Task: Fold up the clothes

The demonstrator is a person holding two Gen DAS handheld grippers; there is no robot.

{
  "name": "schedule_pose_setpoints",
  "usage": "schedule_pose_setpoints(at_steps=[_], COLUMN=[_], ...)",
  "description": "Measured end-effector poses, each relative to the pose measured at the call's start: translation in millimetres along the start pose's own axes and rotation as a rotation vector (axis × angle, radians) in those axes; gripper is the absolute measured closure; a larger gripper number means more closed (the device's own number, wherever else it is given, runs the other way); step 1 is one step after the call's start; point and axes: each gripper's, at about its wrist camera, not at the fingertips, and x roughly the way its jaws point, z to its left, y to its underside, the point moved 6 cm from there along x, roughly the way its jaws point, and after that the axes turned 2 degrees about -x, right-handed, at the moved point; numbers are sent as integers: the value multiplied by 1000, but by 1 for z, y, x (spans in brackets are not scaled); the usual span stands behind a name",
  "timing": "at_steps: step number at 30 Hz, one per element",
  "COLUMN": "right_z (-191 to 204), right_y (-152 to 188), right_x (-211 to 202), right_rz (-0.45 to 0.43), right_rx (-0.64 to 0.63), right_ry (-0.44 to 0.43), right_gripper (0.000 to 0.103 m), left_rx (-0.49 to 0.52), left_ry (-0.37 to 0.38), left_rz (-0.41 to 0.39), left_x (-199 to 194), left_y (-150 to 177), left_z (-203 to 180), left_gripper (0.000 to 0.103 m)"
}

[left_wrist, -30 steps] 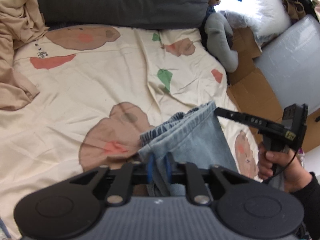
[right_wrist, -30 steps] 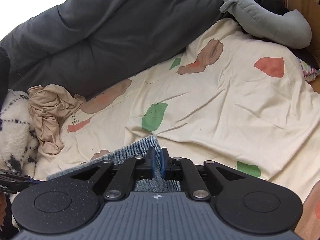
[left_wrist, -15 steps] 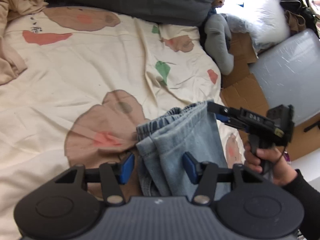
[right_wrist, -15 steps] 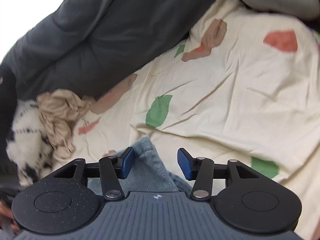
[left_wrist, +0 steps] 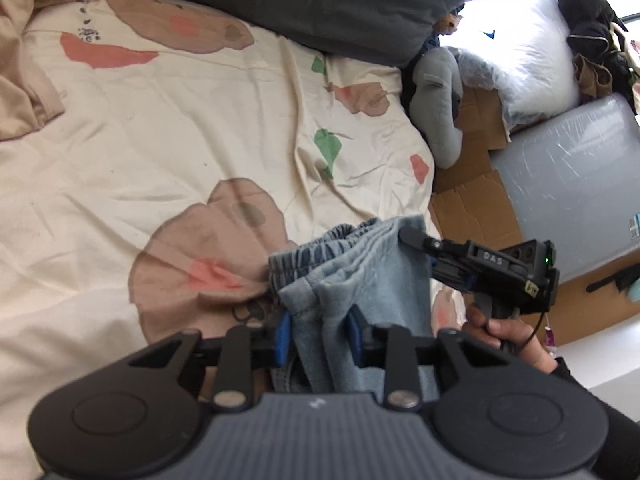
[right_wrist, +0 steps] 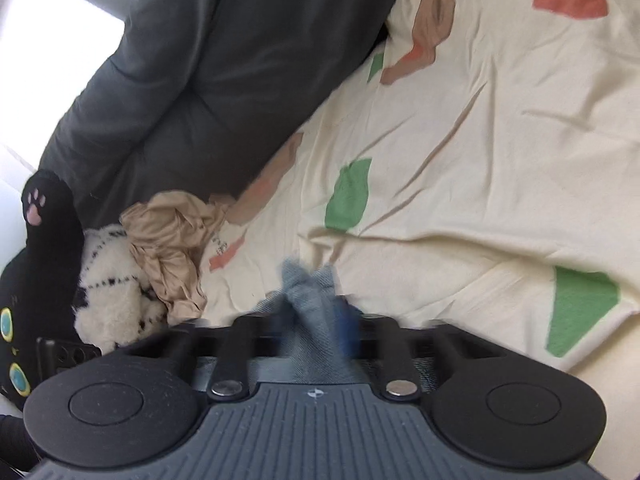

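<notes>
**Now both tongs bite again on the folded jeans**

Over the cream bed sheet with brown, red and green patches, a folded bundle of light blue denim trousers with an elastic waistband hangs between the two tools, just above the near right part of the bed. The left tongs have the near corner of the bundle between their blue pads and are closing on it; the pads look to be touching the cloth on both sides. The right tongs, held by a hand at the right, reach in to the far right corner of the waistband. From their own camera the right tongs are blurred, closing around a peak of denim; whether they already press it firmly I cannot tell for sure.

Holding the two corners of one edge seems meant to keep the layers stacked and the fold square while the bundle is set down or doubled over.

Against half a second ago, both pairs of tongs stood spread wide around the denim, and now they have drawn in close. A second ago they were pinched tight, so this reads as a re-grip. The crumpled beige garment by the dark grey duvet at the far left lies unfolded as before, beside the black-and-white plush toys.
</notes>
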Motion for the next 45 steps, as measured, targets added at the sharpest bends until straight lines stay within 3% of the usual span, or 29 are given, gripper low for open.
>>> schedule_pose_setpoints(at_steps=[7,19,23,30,36,38,39,45], right_z=[28,54,52,30,9,11,13,23], right_y=[-6,-26,-34,-30,-29,-29,-29,-5], right_x=[-31,-87,-84,-45,-43,-58,-67,-125], right_rz=[-43,-113,-105,-43,-56,-65,-69,-86], right_rx=[-106,-200,-210,-183,-106,-110,-116,-135], right_ry=[60,157,184,263,384,406,416,497], right_gripper=[91,90,90,90,81,78,71,65], left_rx=[58,111,108,91,112,147,165,216], left_ry=[-10,0,-14,-53,-63,-79,-90,-82], left_rz=[-31,-43,-42,-19,-15,-27,-34,-85], left_x=[-14,10,18,28,24,19,16,-4], left_y=[-2,-13,-17,-18,-20,-18,-17,-13], left_z=[-27,-51,-49,-32,-36,-42,-44,-63], left_gripper=[88,89,89,90,87,84,83,83])
